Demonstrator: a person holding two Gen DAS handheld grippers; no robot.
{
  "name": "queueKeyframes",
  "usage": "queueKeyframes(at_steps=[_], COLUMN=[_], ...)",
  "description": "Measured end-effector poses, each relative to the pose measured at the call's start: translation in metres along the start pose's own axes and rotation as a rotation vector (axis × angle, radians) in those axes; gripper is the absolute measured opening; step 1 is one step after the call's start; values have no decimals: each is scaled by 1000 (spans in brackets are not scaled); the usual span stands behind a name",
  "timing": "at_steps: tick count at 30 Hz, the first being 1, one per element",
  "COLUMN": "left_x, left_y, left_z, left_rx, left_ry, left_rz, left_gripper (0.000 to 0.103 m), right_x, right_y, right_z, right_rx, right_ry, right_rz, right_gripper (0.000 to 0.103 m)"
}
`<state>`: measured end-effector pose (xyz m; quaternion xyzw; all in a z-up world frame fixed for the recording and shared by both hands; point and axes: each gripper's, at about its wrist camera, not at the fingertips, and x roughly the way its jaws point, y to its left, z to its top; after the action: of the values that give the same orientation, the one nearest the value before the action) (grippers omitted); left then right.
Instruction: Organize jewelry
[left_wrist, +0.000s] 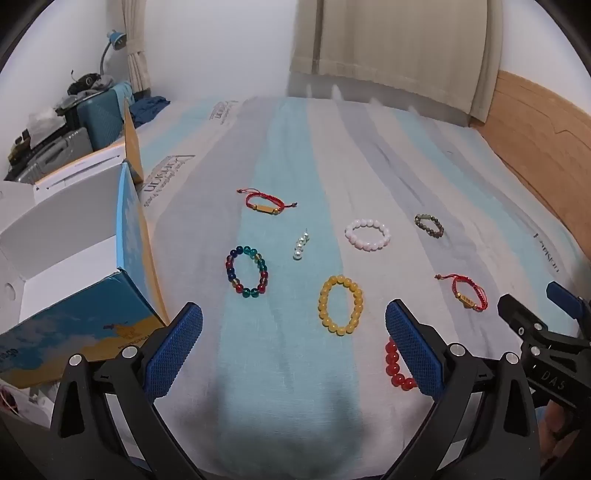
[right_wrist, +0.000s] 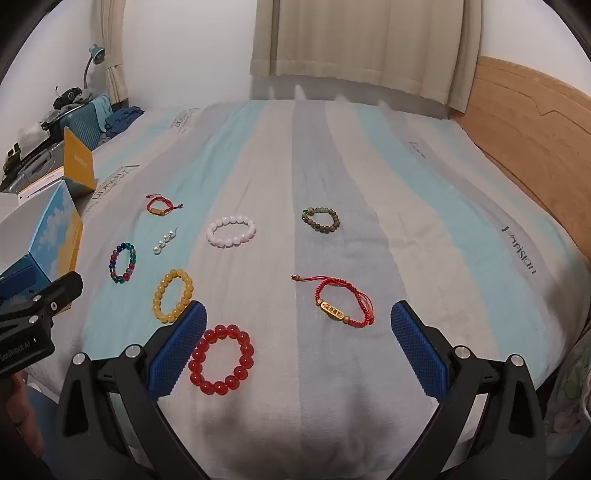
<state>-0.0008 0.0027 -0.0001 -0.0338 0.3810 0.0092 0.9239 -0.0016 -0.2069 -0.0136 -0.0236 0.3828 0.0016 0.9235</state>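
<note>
Several bracelets lie spread on the striped bed sheet (right_wrist: 406, 184). A red bead bracelet (right_wrist: 221, 359) lies by my right gripper's left finger. A red cord bracelet with a gold tag (right_wrist: 341, 301) lies ahead of it. A yellow bead bracelet (left_wrist: 340, 305), a multicolour bead bracelet (left_wrist: 246, 270), a pearl string (left_wrist: 300, 246), a pink bead bracelet (left_wrist: 367, 233), a dark bead bracelet (left_wrist: 429, 225) and a second red cord bracelet (left_wrist: 266, 203) lie farther out. My left gripper (left_wrist: 293, 338) is open and empty. My right gripper (right_wrist: 299, 332) is open and empty.
An open blue and yellow cardboard box (left_wrist: 85, 258) with a white inside stands at the bed's left edge. Suitcases and clutter (left_wrist: 74, 122) sit behind it. A wooden headboard (right_wrist: 535, 129) runs along the right. Curtains (right_wrist: 369, 44) hang at the back.
</note>
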Motion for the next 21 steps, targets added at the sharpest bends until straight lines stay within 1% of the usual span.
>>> queueKeyframes(at_steps=[1,2,7,8,10,18,21], left_x=[0,9,15,12,12,11,11], left_y=[1,-3,-3,-2,-2,-2,-3], left_z=[0,1,4,-6,-8,-5,-4], left_rx=[0,14,12,17,17,29,32], left_ry=[2,22,25,15,15,17,20], left_rz=[-2,7,5,1,1,2,0], left_gripper=[97,97,97,97,97,97,97], right_x=[0,-1,2,3,2,4,4], right_y=[0,-1,0,2,2,9,5], right_z=[1,0,-3,-1,1,0,-1], right_rx=[-1,13,9,10,9,13,20], right_ry=[1,-18,-12,-11,-7,-4,1], right_rz=[1,8,7,7,5,1,4], right_gripper=[96,96,96,96,96,96,96])
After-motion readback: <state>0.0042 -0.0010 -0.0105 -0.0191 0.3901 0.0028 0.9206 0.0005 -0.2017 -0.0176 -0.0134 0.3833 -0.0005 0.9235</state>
